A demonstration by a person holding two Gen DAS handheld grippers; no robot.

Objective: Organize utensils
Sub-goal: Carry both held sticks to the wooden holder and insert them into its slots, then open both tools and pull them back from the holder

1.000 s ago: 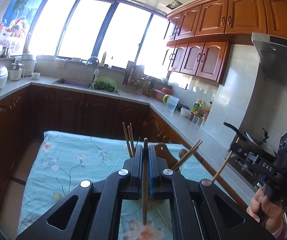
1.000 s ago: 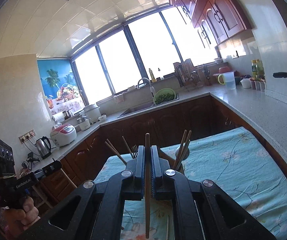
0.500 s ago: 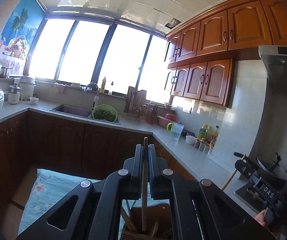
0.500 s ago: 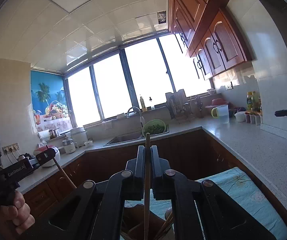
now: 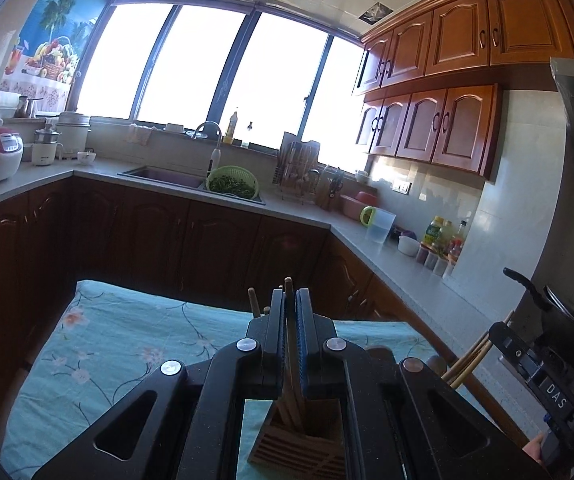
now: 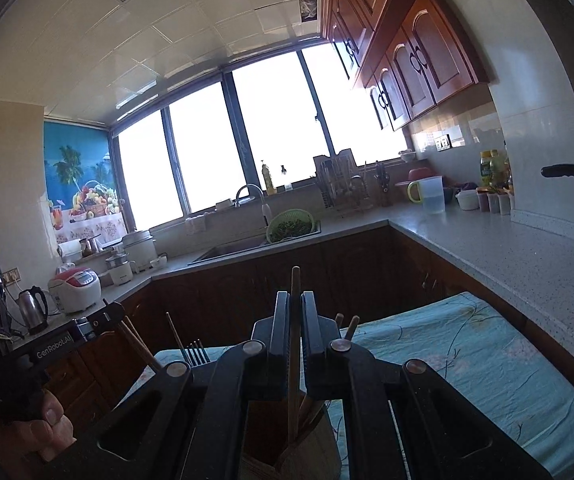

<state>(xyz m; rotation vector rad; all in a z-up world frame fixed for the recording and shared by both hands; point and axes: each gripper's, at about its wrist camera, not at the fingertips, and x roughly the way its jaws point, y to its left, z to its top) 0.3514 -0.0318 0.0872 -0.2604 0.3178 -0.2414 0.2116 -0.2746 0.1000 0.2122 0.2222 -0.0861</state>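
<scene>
My left gripper [image 5: 291,297] is shut on an upright wooden chopstick [image 5: 287,285]. Its lower end reaches down into a wooden utensil holder [image 5: 283,454] on the teal floral tablecloth [image 5: 127,344], where other sticks stand. My right gripper [image 6: 295,302] is shut on another chopstick [image 6: 295,280], which also runs down into the holder [image 6: 321,442]. A fork [image 6: 195,353] and more sticks poke up beside it. Each wrist view shows the other gripper close by, the right gripper [image 5: 517,342] at the right edge and the left gripper [image 6: 113,314] at the left, hand-held.
Dark wood cabinets and a grey counter [image 5: 403,264] wrap around the table on the far side and right. A sink with a green colander [image 5: 233,182] sits under the windows. A pan [image 5: 567,320] stands on the stove at the right.
Both grippers came forward over the holder and sank, each still clamped on its chopstick. The holder, earlier ahead on the table, now lies right under the jaws with the chopstick ends inside.
</scene>
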